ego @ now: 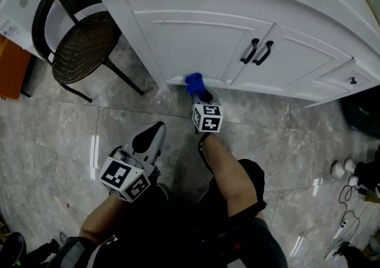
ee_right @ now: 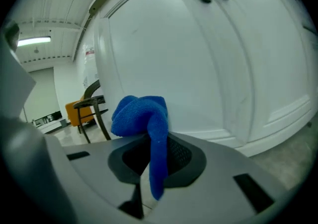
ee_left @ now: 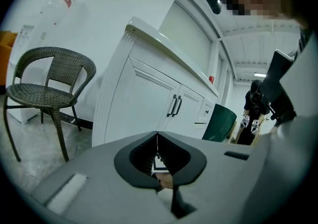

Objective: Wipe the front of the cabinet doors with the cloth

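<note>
Blue cloth [ego: 194,82] sits centre of head view, at bottom edge of the L cabinet door [ego: 190,44], looks pressed against it. In right gripper view the cloth is bunched mid-frame, one tail hanging down btwn the jaws. Right gripper [ego: 199,92] clamped on cloth, jaws closed on it. Left gripper [ego: 155,132] lower left of frame over the grey floor [ego: 71,136], jaws together, nothing in them. Black door handles [ego: 256,51] upper right. Wicker chair [ego: 80,44] upper left.

chair [ego: 80,41] stands left of the cabinet [ego: 196,41]; cloth [ego: 194,82] sits at the cabinet's lower front edge.
</note>
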A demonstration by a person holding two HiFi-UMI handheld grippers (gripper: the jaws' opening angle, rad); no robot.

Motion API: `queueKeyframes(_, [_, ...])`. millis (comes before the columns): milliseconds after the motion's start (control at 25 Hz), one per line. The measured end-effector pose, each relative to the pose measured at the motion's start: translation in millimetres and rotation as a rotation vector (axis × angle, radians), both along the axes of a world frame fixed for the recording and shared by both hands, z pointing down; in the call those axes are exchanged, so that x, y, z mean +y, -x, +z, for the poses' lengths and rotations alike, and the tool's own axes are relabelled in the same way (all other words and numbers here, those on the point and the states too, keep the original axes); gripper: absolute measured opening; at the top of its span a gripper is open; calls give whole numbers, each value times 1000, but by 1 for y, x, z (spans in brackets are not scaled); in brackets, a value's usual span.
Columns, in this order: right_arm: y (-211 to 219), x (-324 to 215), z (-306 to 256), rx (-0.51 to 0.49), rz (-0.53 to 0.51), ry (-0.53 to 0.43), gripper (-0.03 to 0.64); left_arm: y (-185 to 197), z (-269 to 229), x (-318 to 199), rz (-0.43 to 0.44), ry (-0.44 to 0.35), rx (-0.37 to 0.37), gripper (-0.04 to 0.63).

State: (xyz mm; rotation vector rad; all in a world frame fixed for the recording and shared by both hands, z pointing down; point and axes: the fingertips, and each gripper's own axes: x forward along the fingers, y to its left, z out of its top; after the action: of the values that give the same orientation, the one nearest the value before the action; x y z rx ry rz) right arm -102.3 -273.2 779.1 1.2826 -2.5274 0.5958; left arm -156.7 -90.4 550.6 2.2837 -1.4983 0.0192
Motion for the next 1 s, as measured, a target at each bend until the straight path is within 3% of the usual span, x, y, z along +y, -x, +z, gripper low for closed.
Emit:
queueKeyframes(200, [97,21,18,89,-249,-44,49,34,7,20,-83,36,-26,3])
queueKeyframes(320, [120,9,21,89,-236,-45,49,62,2,35,-147,48,-55,3])
queueKeyframes(520, [125,6,42,74,-203,34,49,93,-5,48,-234,43,-76,3])
queueKeyframes(680, [87,-1,59,155,-161,63,49,86,-1,41,-219,40,-49,3])
queueKeyframes(840, [18,-19,66,225,-72,46,49,63,-2,25,-145,26,-41,3])
queueKeyframes(1000, [-56,-26,66,274,34,95,49,38,-7,9,-82,-10,-34,3])
